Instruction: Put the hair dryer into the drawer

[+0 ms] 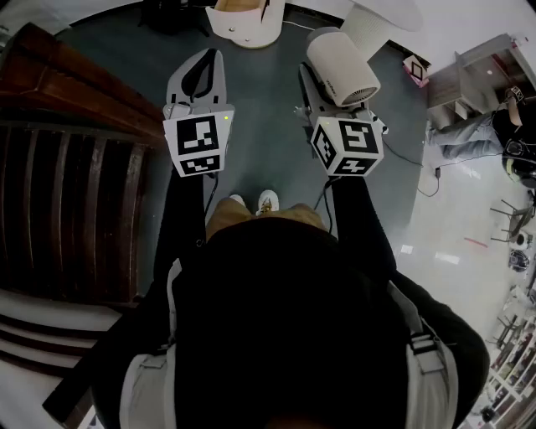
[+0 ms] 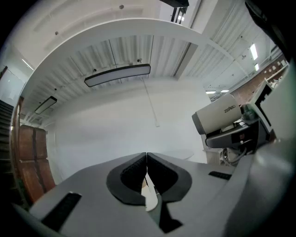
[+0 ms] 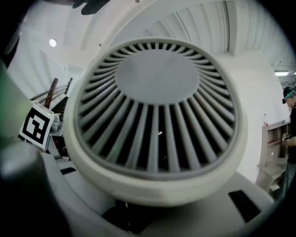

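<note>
The dark grey floor [image 1: 260, 142] is matt underfoot and gives way on the right to pale, glossy flooring [image 1: 456, 226] that catches the ceiling lights. Along the left runs a slatted frame [image 1: 75, 201] of dark brown wood. Ahead stands a white rounded base [image 1: 247, 21], and a thin cable [image 1: 410, 159] trails over the floor to the right. At the far right edge is a person in dark clothes [image 1: 511, 126], near pale shelving.

The hair dryer [image 1: 342, 65] is held up in front of the wearer, clear of the floor, clamped in the right gripper [image 1: 327, 92]. It is a smooth cream barrel, and its round rear grille of radiating grey ribs fills the right gripper view. The left gripper [image 1: 203, 71] has its ribbed black pads pressed together on nothing.
</note>
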Demonstrator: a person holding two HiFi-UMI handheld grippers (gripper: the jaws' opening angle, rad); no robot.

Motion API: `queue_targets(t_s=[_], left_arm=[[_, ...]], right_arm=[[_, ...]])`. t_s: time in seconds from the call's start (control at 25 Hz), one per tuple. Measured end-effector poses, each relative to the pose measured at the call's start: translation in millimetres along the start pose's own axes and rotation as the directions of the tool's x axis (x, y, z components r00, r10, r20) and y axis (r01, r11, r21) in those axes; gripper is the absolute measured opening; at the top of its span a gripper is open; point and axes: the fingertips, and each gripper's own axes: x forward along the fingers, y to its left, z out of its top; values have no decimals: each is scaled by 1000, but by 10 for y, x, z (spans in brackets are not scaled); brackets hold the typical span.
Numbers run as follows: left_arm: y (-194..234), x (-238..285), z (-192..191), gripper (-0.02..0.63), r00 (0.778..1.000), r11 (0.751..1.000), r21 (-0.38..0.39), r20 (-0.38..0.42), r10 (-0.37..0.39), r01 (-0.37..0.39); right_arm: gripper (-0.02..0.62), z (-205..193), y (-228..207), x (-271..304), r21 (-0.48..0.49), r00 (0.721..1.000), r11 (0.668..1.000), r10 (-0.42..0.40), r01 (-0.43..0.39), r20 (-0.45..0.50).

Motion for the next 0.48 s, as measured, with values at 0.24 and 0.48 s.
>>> queue_targets(t_s=[0.24,0.48], left_arm=[[2,-38,23,17,1000,1000,2,8,-4,4],[1,-69,11,17,1000,1000,5,7,-2,2]], right_arm=[[207,20,22,-12,4,1000,1000,5,-5,9],[207,-25,75,-13,24,1000,1000,20,-20,7]])
